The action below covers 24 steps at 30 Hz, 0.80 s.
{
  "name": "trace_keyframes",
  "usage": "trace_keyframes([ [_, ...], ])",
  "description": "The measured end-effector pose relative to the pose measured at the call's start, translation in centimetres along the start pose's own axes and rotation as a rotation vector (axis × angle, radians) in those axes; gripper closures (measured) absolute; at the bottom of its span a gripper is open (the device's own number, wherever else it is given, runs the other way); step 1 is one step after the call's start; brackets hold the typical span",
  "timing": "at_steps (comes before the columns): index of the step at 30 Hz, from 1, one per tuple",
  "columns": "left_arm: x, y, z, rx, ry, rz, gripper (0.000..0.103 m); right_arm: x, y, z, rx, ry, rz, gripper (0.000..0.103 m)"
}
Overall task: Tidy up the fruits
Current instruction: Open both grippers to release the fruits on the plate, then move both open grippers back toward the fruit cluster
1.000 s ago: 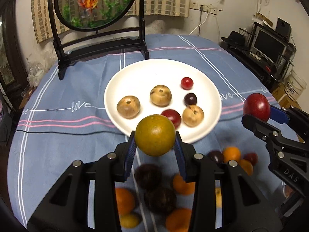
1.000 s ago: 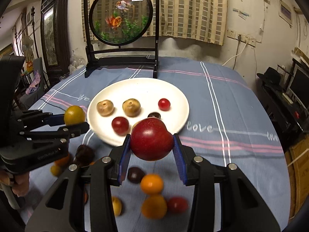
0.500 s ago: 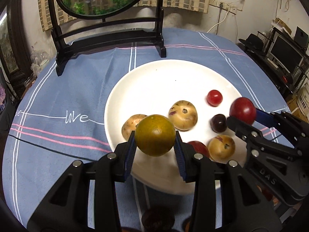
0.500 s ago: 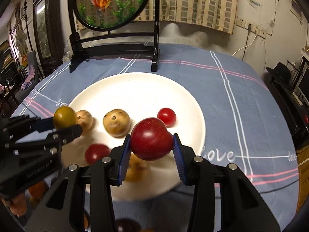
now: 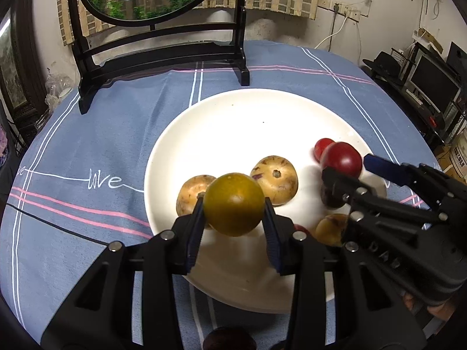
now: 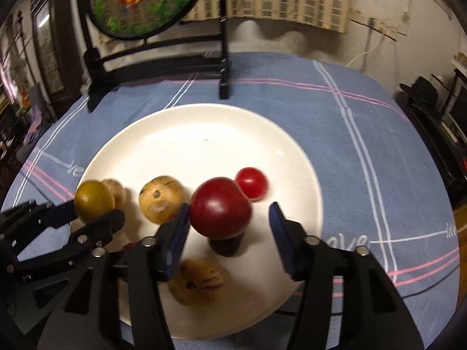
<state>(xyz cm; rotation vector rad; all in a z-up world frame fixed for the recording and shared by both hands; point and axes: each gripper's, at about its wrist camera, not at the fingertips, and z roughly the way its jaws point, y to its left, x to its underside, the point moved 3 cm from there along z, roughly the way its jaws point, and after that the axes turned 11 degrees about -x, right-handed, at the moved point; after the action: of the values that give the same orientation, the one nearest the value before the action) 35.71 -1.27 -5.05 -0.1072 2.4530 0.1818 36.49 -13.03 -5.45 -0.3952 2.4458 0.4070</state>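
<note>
My left gripper [image 5: 233, 218] hangs low over the white plate [image 5: 233, 122], its jaws opening; a green-yellow round fruit [image 5: 233, 204] still sits between the pads and touches both. My right gripper [image 6: 230, 224] is over the plate's right half with its jaws opening. The red plum [image 6: 220, 207] leans on the left pad and stands clear of the right one, just above a dark plum [image 6: 227, 245]. The plate [image 6: 189, 134] also carries speckled brown fruits [image 5: 275, 179] and a small red tomato [image 6: 252, 182].
A round fish picture on a black stand [image 5: 163, 58] rises behind the plate on the blue striped cloth [image 5: 87, 134]. One dark fruit [image 5: 227, 341] lies on the cloth at the near edge. A desk with a monitor [image 5: 432, 81] stands off to the right.
Both grippers came forward and down from the loose fruits on the cloth to above the plate. The right jaws have spread, and the red plum has come off the right pad.
</note>
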Motion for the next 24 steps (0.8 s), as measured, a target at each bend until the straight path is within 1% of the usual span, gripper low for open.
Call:
trace_keyframes([
  [1, 0.0, 0.0, -0.2, -0.006, -0.011, 0.004, 0.058, 0.0, -0.2, -0.4, 0.001, -0.011, 0.002, 0.042],
  [2, 0.1, 0.0, -0.5, -0.014, -0.021, 0.01, 0.051, 0.0, -0.3, -0.7, 0.007, -0.018, 0.003, 0.041],
  [3, 0.1, 0.0, -0.9, -0.018, -0.033, 0.013, 0.047, 0.0, -0.4, -0.9, 0.007, -0.025, 0.005, 0.041],
  [5, 0.1, 0.0, -1.6, -0.03, -0.053, 0.013, 0.041, 0.1, -0.5, -1.6, 0.001, -0.031, 0.018, 0.04],
  [8, 0.3, 0.4, -2.5, -0.018, -0.061, -0.001, 0.035, 0.5, -0.4, -2.5, 0.001, -0.033, 0.017, 0.04],
  [14, 1.2, 0.6, -5.0, -0.035, -0.102, 0.001, 0.02, 1.6, 0.1, -4.4, 0.001, -0.042, 0.007, 0.039],
  [17, 2.3, 0.9, -6.6, -0.028, -0.128, 0.006, 0.019, 2.7, 0.7, -5.8, 0.011, -0.06, -0.018, 0.039],
  [20, 3.7, 1.3, -8.0, -0.039, -0.154, 0.013, 0.017, 4.0, 1.5, -7.1, 0.023, -0.066, -0.051, 0.039],
  [24, 5.8, 2.1, -10.0, -0.009, -0.155, 0.003, 0.016, 5.8, 2.2, -8.7, 0.034, -0.069, -0.072, 0.039],
])
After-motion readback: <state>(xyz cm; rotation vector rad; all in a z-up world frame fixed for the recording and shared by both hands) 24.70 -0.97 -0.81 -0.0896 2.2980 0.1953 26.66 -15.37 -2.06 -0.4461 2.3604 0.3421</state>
